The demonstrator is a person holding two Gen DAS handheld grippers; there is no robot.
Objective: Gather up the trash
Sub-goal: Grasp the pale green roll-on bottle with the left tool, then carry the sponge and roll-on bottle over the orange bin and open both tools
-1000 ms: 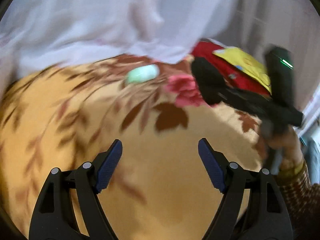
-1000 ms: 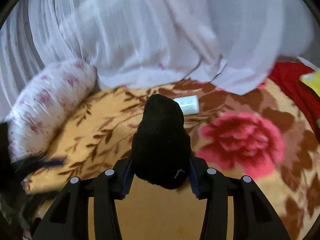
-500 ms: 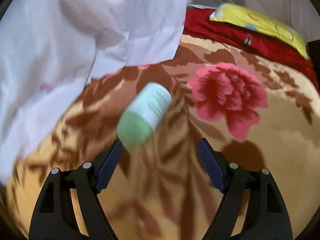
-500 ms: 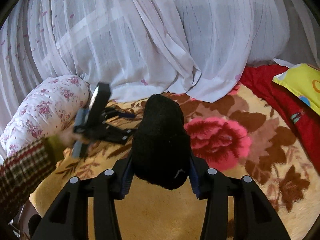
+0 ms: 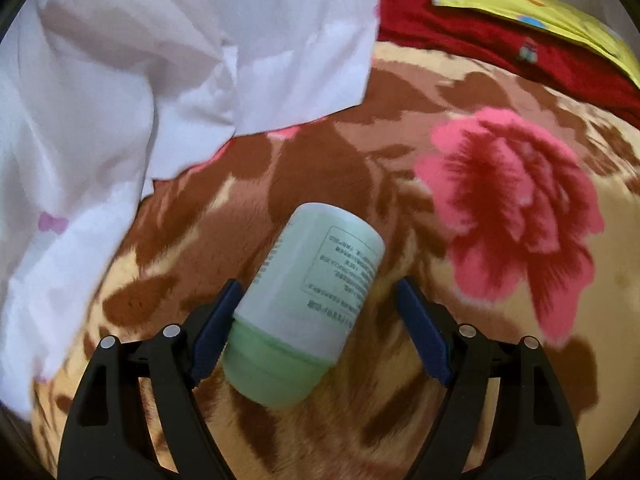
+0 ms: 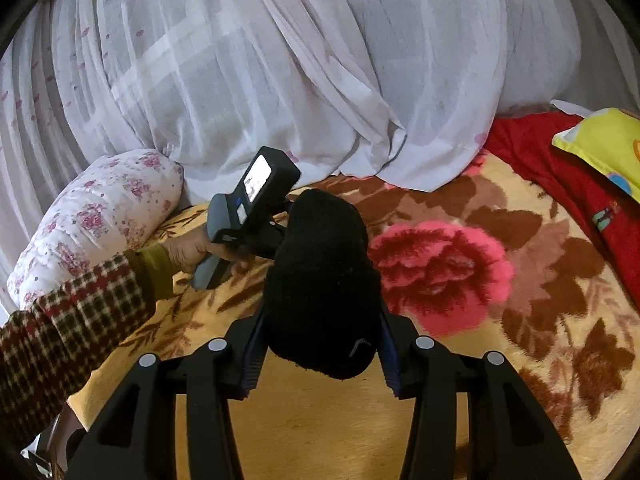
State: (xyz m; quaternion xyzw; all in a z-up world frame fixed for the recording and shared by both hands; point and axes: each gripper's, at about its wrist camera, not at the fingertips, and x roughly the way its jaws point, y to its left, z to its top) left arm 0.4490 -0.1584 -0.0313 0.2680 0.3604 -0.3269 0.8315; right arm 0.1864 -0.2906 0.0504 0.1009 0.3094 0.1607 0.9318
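Note:
A pale green plastic bottle with a printed label lies on the floral blanket. My left gripper is open with its jaws on either side of the bottle; the left finger touches or nearly touches it, the right finger stands apart. My right gripper is shut on a black fuzzy sock-like bundle, held above the blanket. In the right wrist view the left hand and its gripper body show behind the bundle; the bottle is hidden there.
White sheer curtain hangs onto the blanket at the back. A flowered pillow lies at the left. A red cloth with a yellow cushion lies at the right.
My left gripper has moved forward to the green bottle, which now sits between its open jaws. My right gripper keeps holding the black bundle, nearly still.

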